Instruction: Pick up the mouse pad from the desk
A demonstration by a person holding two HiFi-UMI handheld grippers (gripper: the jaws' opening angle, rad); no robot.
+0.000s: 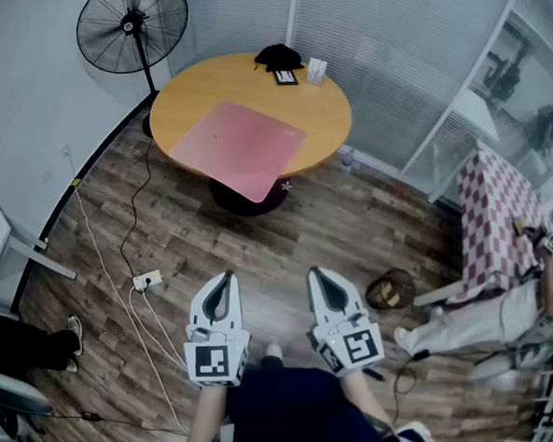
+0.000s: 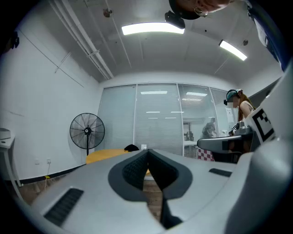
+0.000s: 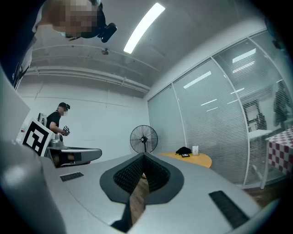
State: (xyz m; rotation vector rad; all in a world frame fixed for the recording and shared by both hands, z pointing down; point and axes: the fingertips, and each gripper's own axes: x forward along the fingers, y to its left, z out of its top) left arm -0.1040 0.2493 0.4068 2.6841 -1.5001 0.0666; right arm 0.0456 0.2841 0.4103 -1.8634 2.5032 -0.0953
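Observation:
A pink mouse pad [image 1: 239,148] lies flat on the round yellow table [image 1: 321,111] at the far side of the room, its near corner hanging over the table's front edge. My left gripper [image 1: 225,276] and right gripper [image 1: 318,272] are held side by side over the wooden floor, well short of the table, both pointing towards it. In the left gripper view the left gripper [image 2: 147,153] has its jaws together with nothing between them. The right gripper [image 3: 143,157] also shows its tips meeting and empty. The table [image 2: 107,155] appears small beyond the jaws.
A standing fan [image 1: 132,22] is left of the table. A black item [image 1: 278,55] and a small white box [image 1: 316,70] sit at the table's far edge. A power strip [image 1: 148,279] with cables lies on the floor. A seated person [image 1: 476,321] and a checkered table [image 1: 494,219] are at right.

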